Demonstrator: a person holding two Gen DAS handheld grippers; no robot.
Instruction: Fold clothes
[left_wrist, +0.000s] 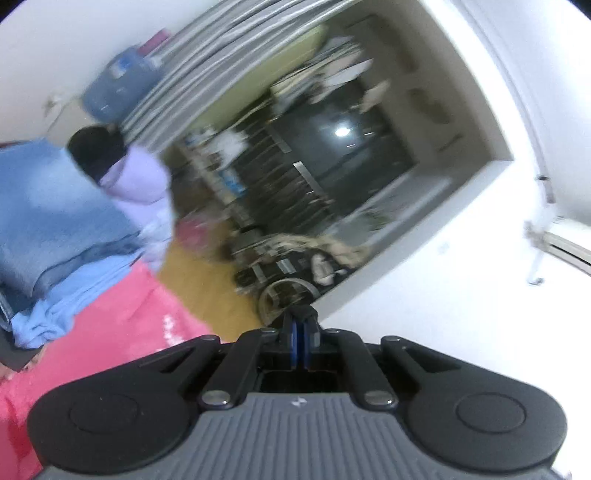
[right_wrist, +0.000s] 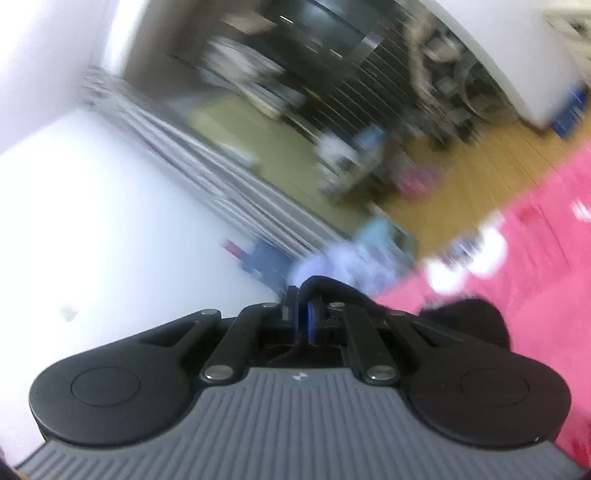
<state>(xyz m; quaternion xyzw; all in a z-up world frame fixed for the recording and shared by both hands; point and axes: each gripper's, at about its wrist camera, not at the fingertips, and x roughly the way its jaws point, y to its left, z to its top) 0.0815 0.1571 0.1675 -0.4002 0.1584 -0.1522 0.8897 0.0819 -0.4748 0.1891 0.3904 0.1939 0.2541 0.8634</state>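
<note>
In the left wrist view my left gripper (left_wrist: 301, 323) is shut, its blue pads together, and no cloth shows between them. It points out level over the room. To its left lies a stack of blue clothes (left_wrist: 55, 221), with a lilac garment (left_wrist: 142, 184) and a dark one (left_wrist: 96, 147) behind. In the right wrist view my right gripper (right_wrist: 304, 295) is shut on a black garment (right_wrist: 469, 323). A black edge loops over its fingertips and the rest bunches at the right. Both views are motion-blurred.
A pink bedspread (left_wrist: 122, 325) (right_wrist: 535, 240) lies below both grippers. Beyond it are a wooden floor (left_wrist: 207, 280), grey striped curtains (left_wrist: 207, 74), a blue water jug (left_wrist: 118, 85), a dark window with cluttered shelves (left_wrist: 314, 155) and white walls (left_wrist: 443, 295).
</note>
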